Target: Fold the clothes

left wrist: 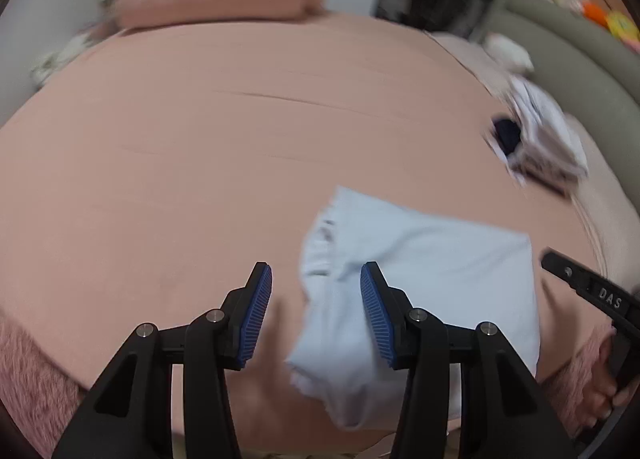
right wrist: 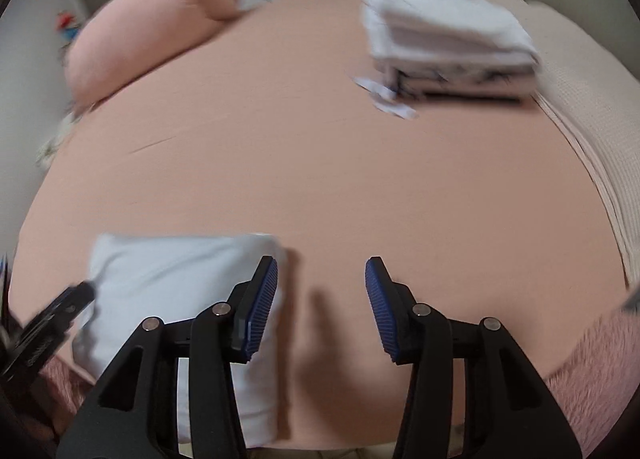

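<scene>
Grippers (left wrist: 316, 307) (right wrist: 321, 303) wide open, empty, above pale-blue garment (left wrist: 420, 291).

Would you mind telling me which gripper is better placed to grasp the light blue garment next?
Probably the left gripper: it is open with the light blue garment directly ahead, under its right finger. The right gripper, also open, faces bare sheet beside it.

Both wrist views look low across the bed (left wrist: 200, 139), sharing it.

bed (right wrist: 320, 163): pink sheet | pillow (right wrist: 152, 27): pink | wall (left wrist: 24, 7): white
</scene>
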